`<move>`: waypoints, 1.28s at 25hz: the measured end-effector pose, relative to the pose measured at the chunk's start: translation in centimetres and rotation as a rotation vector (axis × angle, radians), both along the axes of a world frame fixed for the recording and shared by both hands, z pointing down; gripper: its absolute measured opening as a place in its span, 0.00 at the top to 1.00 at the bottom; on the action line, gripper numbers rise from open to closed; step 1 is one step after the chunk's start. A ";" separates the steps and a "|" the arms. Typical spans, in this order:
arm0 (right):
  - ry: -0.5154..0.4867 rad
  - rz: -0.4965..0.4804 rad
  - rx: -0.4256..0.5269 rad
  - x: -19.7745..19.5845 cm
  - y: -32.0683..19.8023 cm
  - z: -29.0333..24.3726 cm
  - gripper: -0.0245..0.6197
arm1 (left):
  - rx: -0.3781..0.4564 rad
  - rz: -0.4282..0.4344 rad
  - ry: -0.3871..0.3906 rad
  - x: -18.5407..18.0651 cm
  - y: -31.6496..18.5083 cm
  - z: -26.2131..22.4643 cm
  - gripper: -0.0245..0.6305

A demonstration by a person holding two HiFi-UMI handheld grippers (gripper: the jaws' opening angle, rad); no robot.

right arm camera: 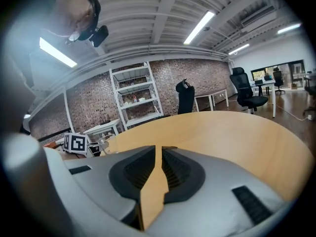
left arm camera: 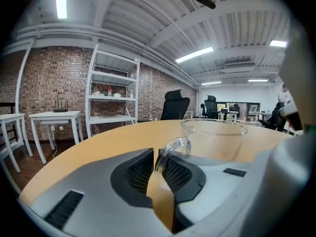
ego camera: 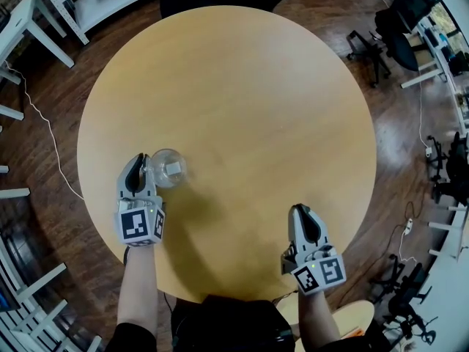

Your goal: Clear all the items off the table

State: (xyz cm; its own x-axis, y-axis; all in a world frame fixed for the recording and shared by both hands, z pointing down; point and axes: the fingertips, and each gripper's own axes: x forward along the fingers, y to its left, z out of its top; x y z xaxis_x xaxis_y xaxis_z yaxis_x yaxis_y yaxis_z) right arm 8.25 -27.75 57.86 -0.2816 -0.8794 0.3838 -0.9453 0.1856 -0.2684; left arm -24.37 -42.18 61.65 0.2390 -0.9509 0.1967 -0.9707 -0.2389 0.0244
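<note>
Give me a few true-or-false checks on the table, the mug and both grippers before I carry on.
1. A glass mug is the only item standing on the round table. True.
2. The mug lies on its side. False: it stands upright, mouth up.
3. The mug's handle sits between the fingers of the left gripper. True.
4. The right gripper holds a second cup. False: nothing is between its fingers, which are almost together.
5. The mug stands at the table's far edge. False: it is on the near left part, right at the left gripper.
</note>
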 end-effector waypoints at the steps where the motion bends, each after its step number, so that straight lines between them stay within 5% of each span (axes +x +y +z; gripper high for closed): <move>1: 0.000 0.003 0.001 0.1 0.1 -0.1 0.89 | -0.002 -0.005 -0.008 -0.1 0.1 0.0 0.92; 6: 0.006 0.016 -0.002 0.2 0.8 0.0 0.89 | -0.033 0.018 -0.039 0.4 0.8 0.7 0.88; 15: 0.066 0.039 0.049 -0.7 1.9 -2.4 0.89 | -0.011 0.011 0.033 -1.9 4.6 -0.4 0.88; 32: 0.116 0.214 0.360 -3.4 6.7 -17.0 0.96 | 0.180 0.237 0.241 -2.6 12.5 -16.0 0.96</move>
